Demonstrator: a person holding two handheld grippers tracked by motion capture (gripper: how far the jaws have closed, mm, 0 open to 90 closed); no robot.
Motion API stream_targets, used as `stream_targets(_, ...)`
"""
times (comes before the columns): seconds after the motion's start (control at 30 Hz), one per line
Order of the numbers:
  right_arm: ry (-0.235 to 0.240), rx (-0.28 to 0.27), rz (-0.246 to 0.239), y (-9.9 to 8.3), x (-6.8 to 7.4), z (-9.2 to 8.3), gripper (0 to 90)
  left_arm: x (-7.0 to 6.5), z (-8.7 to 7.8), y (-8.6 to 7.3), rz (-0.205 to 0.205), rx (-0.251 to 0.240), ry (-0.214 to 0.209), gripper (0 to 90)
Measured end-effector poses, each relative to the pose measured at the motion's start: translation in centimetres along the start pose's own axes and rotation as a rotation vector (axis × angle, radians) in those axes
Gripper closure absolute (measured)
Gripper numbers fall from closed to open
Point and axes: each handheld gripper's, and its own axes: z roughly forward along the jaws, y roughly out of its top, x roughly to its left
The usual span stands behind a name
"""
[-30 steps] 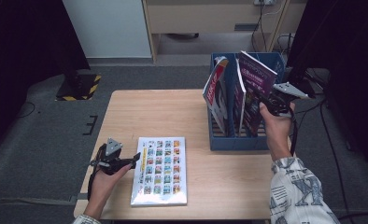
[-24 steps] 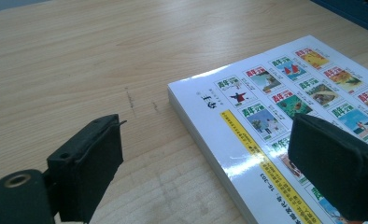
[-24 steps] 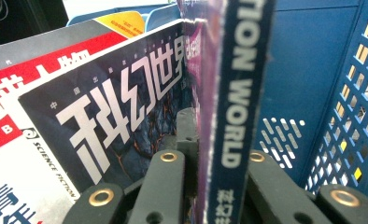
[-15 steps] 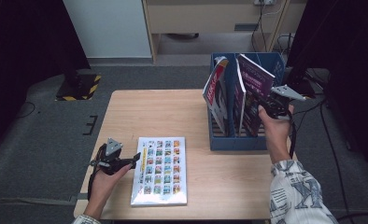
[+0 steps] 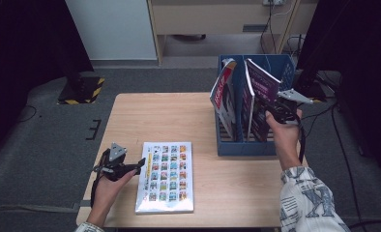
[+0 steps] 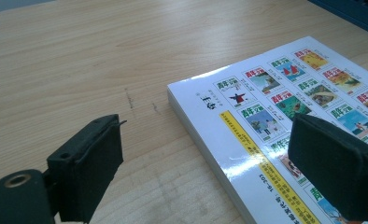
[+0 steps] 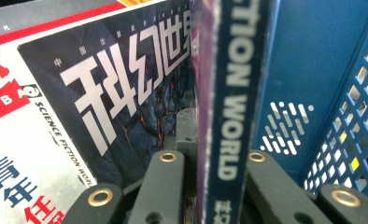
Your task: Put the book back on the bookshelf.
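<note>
Nothing has shifted since a second ago: my right gripper point(image 5: 275, 112) stays clamped on the purple Science Fiction World magazine point(image 5: 260, 96), upright inside the blue file rack point(image 5: 246, 145). Left of the rack, my left gripper point(image 5: 130, 166) gapes empty beside the flat magazine point(image 5: 167, 176).

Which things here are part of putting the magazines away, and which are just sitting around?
Part of the job:
- purple-covered magazine, clamped by the right gripper
- blue plastic file box
- flat magazine with a grid of small cover pictures, beside the open left gripper

Just around:
- red-and-white magazine standing in the box
- wooden table
- yellow-and-black striped base on the floor
</note>
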Motion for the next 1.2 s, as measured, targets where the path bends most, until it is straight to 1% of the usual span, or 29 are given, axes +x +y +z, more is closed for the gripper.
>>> stream_targets(0.17,0.0,0.021,0.004,-0.09,0.0,0.15,84.0,-0.02,0.01,0.01,0.0,0.0,-0.001,9.7)
stream_targets(0.33,0.004,0.031,0.004,-0.11,-0.07,0.21,83.8,0.01,0.0,0.01,0.0,0.0,-0.001,9.7)
stream_targets(0.5,0.013,0.055,0.001,-0.18,-0.09,0.24,82.7,-0.01,0.02,0.01,-0.001,0.0,-0.001,9.7)
stream_targets(0.57,0.015,0.075,-0.001,-0.26,-0.11,0.29,82.7,-0.03,0.02,0.02,0.0,0.0,-0.001,9.7)
stream_targets(0.8,0.031,0.074,-0.004,-0.27,0.01,0.36,82.6,-0.01,0.01,0.02,-0.001,-0.001,0.0,9.7)
stream_targets(1.03,0.035,0.068,-0.002,-0.13,-0.03,0.26,82.0,-0.02,0.03,0.01,0.0,0.001,0.0,9.7)
stream_targets(1.2,0.045,0.062,-0.004,0.32,-0.06,0.03,81.1,-0.05,0.07,0.01,0.0,0.002,-0.001,9.8)
